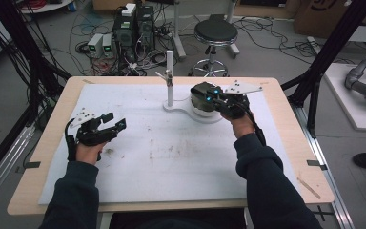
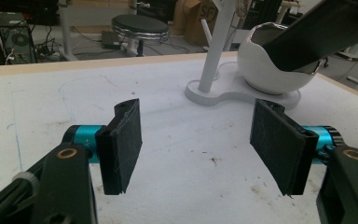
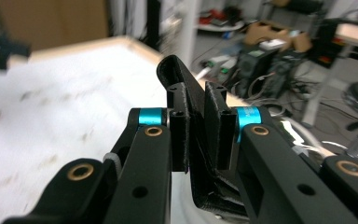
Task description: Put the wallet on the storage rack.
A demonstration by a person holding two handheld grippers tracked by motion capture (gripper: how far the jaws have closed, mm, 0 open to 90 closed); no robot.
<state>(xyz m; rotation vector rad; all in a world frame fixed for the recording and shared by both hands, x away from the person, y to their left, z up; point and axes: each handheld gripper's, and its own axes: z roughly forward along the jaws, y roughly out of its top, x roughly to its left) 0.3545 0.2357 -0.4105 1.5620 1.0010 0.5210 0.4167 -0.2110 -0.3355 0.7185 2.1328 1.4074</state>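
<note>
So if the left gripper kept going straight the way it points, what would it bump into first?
Probably the white stand: its flat base lies ahead of the open left gripper, with the white bowl sitting on it. Before that there is just bare white mat. Depth is hard to judge, so it might slide past the post.

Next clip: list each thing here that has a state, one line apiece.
left gripper: jaws open, nothing between them.
right gripper: jaws shut on the black strip.
black strip: clamped, lower end in the bowl.
white bowl: upright on its stand.
</note>
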